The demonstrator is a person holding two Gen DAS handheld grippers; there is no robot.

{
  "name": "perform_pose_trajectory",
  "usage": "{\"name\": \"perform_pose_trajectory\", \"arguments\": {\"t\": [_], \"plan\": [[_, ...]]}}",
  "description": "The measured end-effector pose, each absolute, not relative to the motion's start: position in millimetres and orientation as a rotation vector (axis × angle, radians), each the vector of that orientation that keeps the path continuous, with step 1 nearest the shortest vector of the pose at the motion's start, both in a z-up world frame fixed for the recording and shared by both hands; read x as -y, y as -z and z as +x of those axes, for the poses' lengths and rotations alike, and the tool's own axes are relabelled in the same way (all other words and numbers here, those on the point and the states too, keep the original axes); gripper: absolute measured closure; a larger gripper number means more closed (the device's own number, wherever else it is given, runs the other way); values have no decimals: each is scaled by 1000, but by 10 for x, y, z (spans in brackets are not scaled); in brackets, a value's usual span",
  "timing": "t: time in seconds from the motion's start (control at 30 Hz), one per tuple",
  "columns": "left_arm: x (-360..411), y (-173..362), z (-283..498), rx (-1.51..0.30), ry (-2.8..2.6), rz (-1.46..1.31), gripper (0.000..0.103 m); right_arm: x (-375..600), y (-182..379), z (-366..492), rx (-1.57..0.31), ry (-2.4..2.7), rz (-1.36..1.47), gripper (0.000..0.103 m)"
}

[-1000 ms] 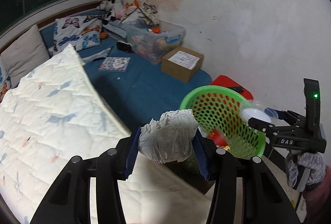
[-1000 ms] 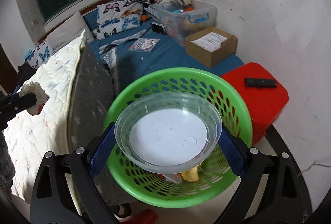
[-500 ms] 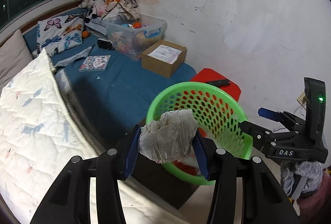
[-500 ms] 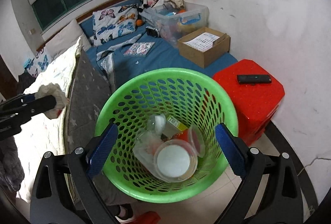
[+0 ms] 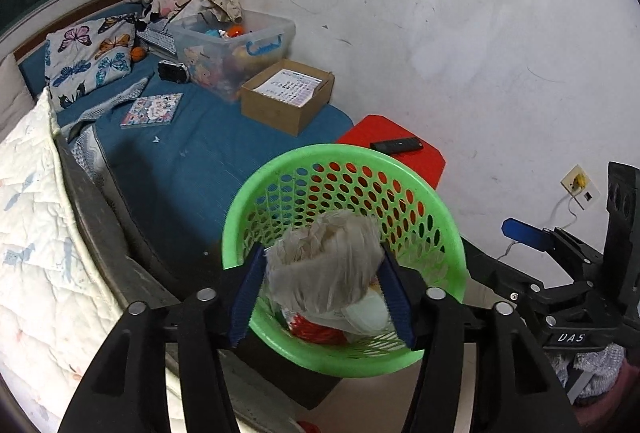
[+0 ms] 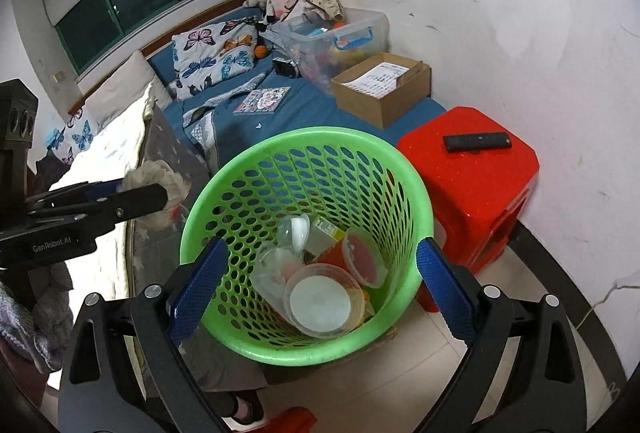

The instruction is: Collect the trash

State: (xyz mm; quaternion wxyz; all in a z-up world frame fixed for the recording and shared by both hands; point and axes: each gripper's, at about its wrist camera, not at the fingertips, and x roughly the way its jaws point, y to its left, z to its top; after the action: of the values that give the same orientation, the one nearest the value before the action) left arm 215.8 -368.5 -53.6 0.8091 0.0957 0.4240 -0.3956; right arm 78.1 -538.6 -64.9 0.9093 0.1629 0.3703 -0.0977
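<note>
Red stool [image 6: 472,169] beside wall, remote [image 6: 477,142] on top; cardboard box [image 6: 380,89], clear bin [image 6: 340,33] on bed.

I see the basket [image 6: 308,149] as glossy green plastic, its wall pierced all over with holes. The wad [image 5: 326,265] in my left gripper [image 5: 322,289] looks like crumpled, matt grey-white paper. Both grippers have matt black plastic arms with textured blue pads [image 6: 198,285] and shiny metal bolts. The tub [image 6: 320,299] in the basket is clear, glossy plastic. The stool [image 6: 476,169] is shiny red plastic; the box [image 6: 380,101] is matt brown cardboard; the quilt [image 5: 32,233] is stitched cloth.
</note>
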Motion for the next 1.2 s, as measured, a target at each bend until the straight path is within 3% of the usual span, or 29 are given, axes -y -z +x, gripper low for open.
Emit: {"name": "perform_pose_trajectory", "arguments": {"t": [0.2, 0.6, 1.2], "plan": [[3656, 542, 2184, -911, 846, 178, 31, 5307, 636, 793, -762, 188, 331, 9], [3216, 394, 2111, -876, 793, 150, 29, 5034, 530, 777, -744, 148, 323, 9], [1949, 155, 1963, -765, 552, 91, 19, 4164, 374, 913, -743, 35, 277, 9]]}}
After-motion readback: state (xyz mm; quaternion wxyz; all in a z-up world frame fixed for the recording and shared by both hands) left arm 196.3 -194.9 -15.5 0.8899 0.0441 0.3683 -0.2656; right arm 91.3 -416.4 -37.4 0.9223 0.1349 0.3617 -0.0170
